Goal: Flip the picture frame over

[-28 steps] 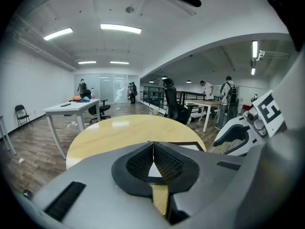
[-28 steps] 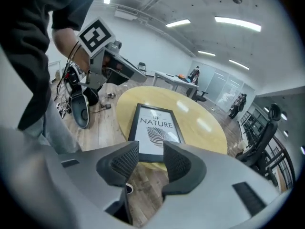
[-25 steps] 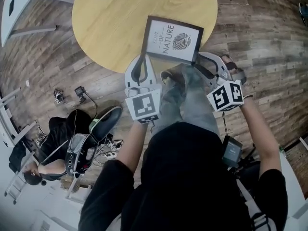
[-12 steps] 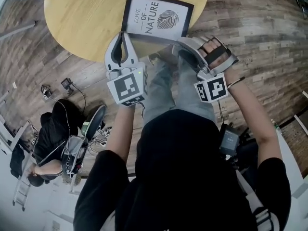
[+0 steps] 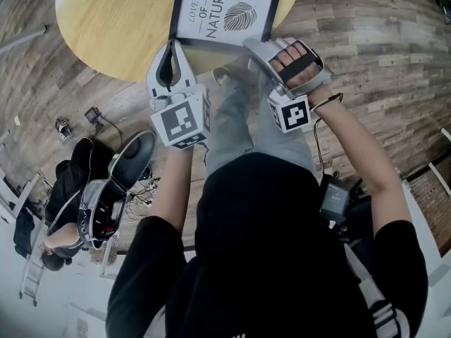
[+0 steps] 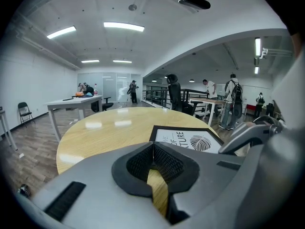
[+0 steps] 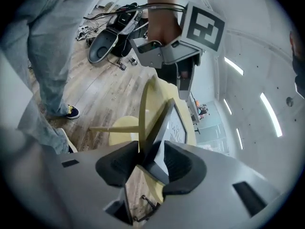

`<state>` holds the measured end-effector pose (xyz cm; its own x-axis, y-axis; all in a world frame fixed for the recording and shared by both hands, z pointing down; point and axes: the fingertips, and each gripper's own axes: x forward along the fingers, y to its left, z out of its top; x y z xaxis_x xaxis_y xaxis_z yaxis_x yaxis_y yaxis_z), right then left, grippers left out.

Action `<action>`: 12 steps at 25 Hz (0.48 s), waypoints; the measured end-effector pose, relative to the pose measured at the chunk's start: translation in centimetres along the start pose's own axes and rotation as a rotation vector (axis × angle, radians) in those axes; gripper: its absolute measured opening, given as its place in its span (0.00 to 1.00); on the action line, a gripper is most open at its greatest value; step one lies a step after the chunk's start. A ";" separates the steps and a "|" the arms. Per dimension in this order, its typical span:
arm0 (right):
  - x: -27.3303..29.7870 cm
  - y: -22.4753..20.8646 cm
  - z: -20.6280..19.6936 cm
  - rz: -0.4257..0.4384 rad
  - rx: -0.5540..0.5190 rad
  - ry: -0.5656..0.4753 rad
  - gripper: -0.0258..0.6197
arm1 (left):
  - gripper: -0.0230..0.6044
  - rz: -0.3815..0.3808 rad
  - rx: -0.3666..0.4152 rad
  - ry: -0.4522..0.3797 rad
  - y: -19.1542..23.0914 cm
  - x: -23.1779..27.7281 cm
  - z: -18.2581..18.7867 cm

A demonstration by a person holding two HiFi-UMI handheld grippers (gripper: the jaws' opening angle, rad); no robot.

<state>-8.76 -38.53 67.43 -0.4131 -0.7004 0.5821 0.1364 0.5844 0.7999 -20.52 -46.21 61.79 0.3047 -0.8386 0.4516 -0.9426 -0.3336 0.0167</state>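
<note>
Black picture frame (image 5: 224, 14) lies face up at the near edge of the wooden surface (image 5: 113, 20). Right tool (image 7: 150, 148) (its jaws just closing) pinches the frame's corner; left tool (image 6: 153, 147) is pressed together, empty.

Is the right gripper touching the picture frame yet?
Touching. In the right gripper view the right gripper, whose fingers have just been closing, clamps a corner of the picture frame between its pads.
</note>
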 end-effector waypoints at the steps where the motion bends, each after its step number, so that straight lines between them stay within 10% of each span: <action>1: -0.2 0.1 0.3 -0.002 0.001 -0.012 0.29 | 0.07 0.003 -0.005 0.000 0.0 0.0 0.0; 12: -3.4 -1.6 1.4 -0.004 0.117 -0.051 0.22 | 0.07 0.030 -0.019 -0.027 -0.1 -1.0 1.2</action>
<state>-8.82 -36.56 64.02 -0.4590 -0.6827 0.5686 0.0298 0.6278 0.7778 -20.58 -45.88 60.24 0.2794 -0.8597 0.4276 -0.9537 -0.3000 0.0201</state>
